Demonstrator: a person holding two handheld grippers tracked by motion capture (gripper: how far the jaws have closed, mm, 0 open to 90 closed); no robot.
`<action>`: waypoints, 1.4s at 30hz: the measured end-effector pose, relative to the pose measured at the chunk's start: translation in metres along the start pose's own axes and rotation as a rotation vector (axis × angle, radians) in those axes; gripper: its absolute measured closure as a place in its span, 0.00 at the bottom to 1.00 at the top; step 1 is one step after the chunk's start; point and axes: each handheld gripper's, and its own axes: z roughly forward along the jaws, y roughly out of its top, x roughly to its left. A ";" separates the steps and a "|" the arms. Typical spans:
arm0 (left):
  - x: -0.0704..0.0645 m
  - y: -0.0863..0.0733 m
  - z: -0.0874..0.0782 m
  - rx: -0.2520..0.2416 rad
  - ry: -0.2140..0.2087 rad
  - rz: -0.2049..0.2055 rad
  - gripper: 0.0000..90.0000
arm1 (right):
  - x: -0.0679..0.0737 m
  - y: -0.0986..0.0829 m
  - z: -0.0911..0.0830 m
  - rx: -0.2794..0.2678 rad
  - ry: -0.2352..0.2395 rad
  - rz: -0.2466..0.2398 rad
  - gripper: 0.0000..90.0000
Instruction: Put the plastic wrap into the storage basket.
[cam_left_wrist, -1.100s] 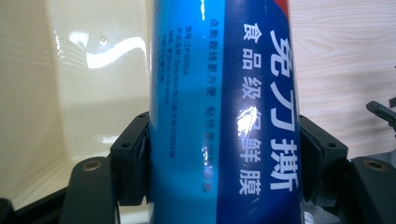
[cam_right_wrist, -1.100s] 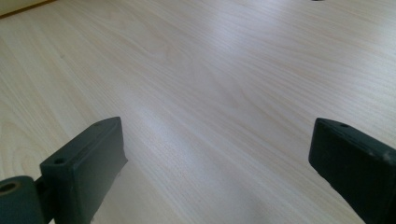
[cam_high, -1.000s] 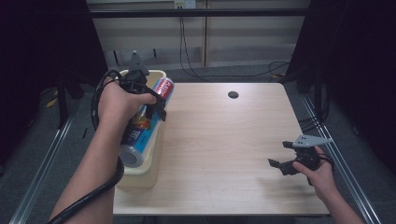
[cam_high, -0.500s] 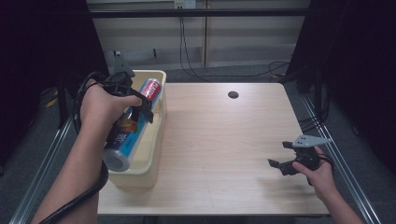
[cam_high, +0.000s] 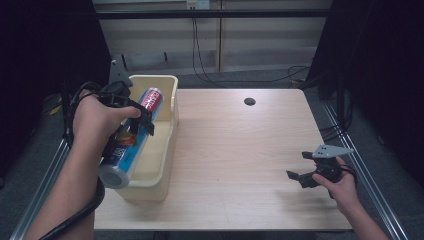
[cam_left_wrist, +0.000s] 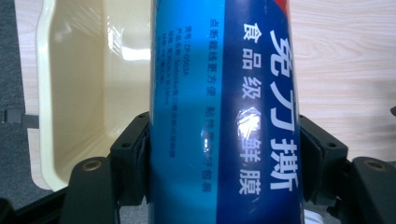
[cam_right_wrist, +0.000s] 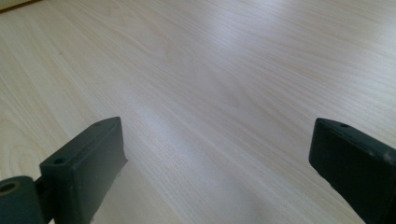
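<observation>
From above, the left gripper (cam_high: 135, 119) is up over the cream bin (cam_high: 170, 131) at the table's left edge, its jaws clamped across a long blue tube (cam_high: 131, 141) with a red end, a roll of cling film by the look of the label. The tube runs lengthwise between the jaws, red end beyond them toward the bin's far wall, silver end back below the person's left hand (cam_high: 97, 120), hanging over the bin's near corner. Across the wooden table (cam_high: 235, 150), the right gripper (cam_high: 298, 176) hovers low near the right edge, jaws apart, nothing between them, the grey plate riding on top. Now along the left gripper's own jaws: the blue tube (cam_left_wrist: 224, 112) stands straight up between them, one black pad pressed to each flank, white Chinese lettering running down its face; the bin (cam_left_wrist: 79, 93) lies beyond the left-hand jaw, its hollow glossy, and bare tabletop lies beyond the right-hand jaw. Now the right gripper's view: two black jaws (cam_right_wrist: 224, 158) spread wide at the lower corners, pale wood grain between and ahead of them, and a sliver of the bin's rim off past the left-hand jaw in the far corner.
</observation>
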 end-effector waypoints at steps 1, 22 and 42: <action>0.001 -0.001 0.001 -0.006 -0.003 -0.003 0.36 | 0.000 0.000 0.000 0.000 -0.002 0.001 0.04; 0.020 -0.007 0.024 0.021 0.005 -0.038 0.36 | 0.001 0.000 0.001 0.005 0.002 -0.009 0.04; 0.036 -0.010 0.057 0.054 -0.006 -0.068 0.36 | 0.003 0.000 0.001 0.006 0.002 -0.013 0.04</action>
